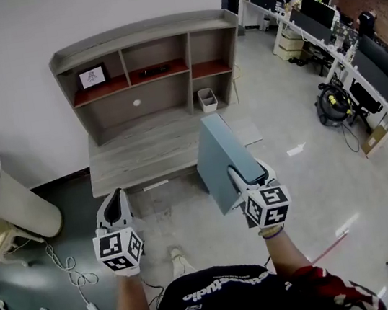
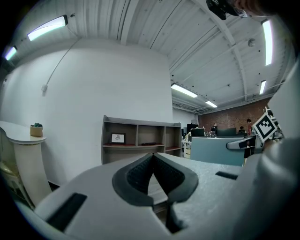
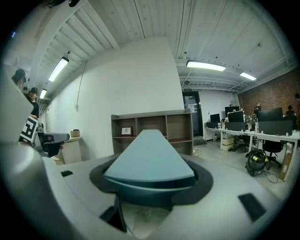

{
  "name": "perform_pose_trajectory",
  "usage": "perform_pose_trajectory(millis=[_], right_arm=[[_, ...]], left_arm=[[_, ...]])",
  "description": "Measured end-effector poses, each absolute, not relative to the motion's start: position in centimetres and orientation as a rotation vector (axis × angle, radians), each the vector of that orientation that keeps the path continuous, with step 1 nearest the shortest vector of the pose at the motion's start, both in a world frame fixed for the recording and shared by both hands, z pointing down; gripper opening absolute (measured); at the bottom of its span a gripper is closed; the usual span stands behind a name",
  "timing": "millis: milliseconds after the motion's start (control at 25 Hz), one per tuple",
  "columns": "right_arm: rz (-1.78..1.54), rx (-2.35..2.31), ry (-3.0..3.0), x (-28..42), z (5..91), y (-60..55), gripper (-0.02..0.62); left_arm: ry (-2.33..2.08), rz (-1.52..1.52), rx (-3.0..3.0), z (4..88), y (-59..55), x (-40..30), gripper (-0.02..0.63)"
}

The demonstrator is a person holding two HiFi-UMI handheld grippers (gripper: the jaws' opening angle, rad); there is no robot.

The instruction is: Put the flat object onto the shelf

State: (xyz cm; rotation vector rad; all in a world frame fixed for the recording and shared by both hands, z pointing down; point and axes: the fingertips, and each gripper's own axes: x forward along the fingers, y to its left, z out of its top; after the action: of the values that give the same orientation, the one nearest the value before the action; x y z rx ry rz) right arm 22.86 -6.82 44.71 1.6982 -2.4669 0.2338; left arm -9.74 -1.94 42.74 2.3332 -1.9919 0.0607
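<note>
The flat object (image 1: 217,155) is a thin blue-grey panel, held upright on edge in front of me. My right gripper (image 1: 248,175) is shut on its near end; in the right gripper view the panel (image 3: 150,157) fills the space between the dark pads (image 3: 194,183) and points at the shelf (image 3: 154,126). The wooden shelf unit (image 1: 145,74) stands against the white wall on a low grey desk (image 1: 143,155), some way ahead. My left gripper (image 1: 117,203) hangs level at the left, shut with nothing in it (image 2: 153,161).
A picture frame (image 1: 92,76) and a dark item sit in the shelf's compartments. A white bin (image 1: 207,99) stands on the desk. A white rounded cabinet (image 1: 3,192) with a small pot is at the left, cables (image 1: 74,275) on the floor, office desks (image 1: 353,52) at the right.
</note>
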Motion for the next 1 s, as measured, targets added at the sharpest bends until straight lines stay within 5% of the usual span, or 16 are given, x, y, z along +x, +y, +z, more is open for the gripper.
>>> perform_pose_trajectory(millis=[1000], right_arm=[[0.227,1.766,-2.420,15.1,43.9,-18.4,0.284]], left_arm=[[-1.904,0.090,2.393,42.3,-14.6,-16.8,0.006]])
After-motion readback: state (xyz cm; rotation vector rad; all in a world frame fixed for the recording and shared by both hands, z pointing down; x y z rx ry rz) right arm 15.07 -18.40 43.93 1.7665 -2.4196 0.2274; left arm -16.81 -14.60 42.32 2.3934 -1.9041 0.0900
